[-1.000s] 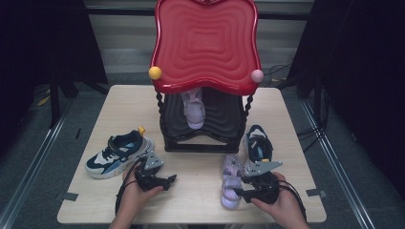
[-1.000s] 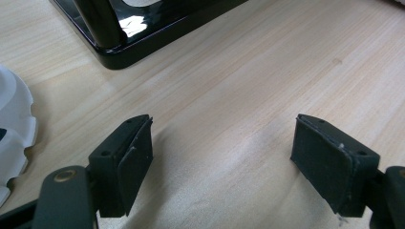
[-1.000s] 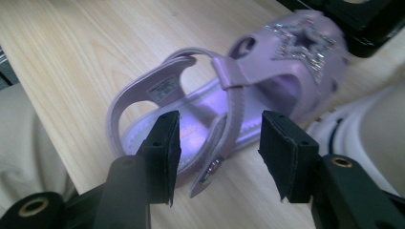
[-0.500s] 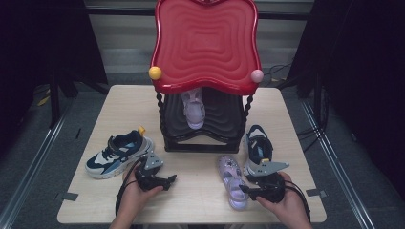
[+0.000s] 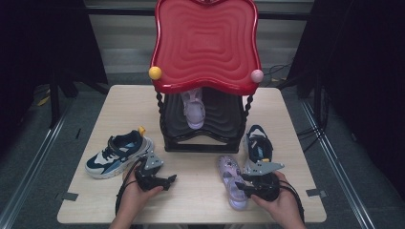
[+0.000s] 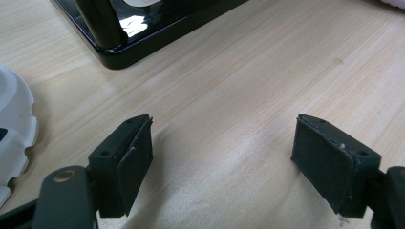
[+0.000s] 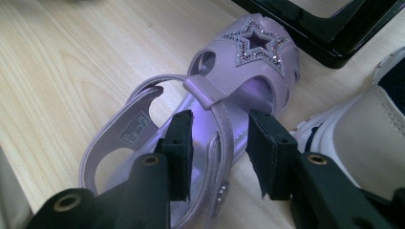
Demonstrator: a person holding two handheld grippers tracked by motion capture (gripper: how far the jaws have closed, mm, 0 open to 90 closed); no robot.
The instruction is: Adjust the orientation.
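Right gripper view: right gripper (image 7: 217, 150) fingers have just been closing around the lilac sandal's (image 7: 239, 71) side strap, not yet clearly pinching it, so pickup looks imminent, while left gripper (image 6: 222, 157) gapes empty.

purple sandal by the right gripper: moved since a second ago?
Yes. The purple sandal has swung: its heel end slid toward the table's near edge, away from the black rack base, with the right gripper's closing jaws astride its strap.

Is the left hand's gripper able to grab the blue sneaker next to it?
Probably yes. The left gripper has its fingers open over bare table, and the blue sneaker lies just beside that hand with nothing between them.
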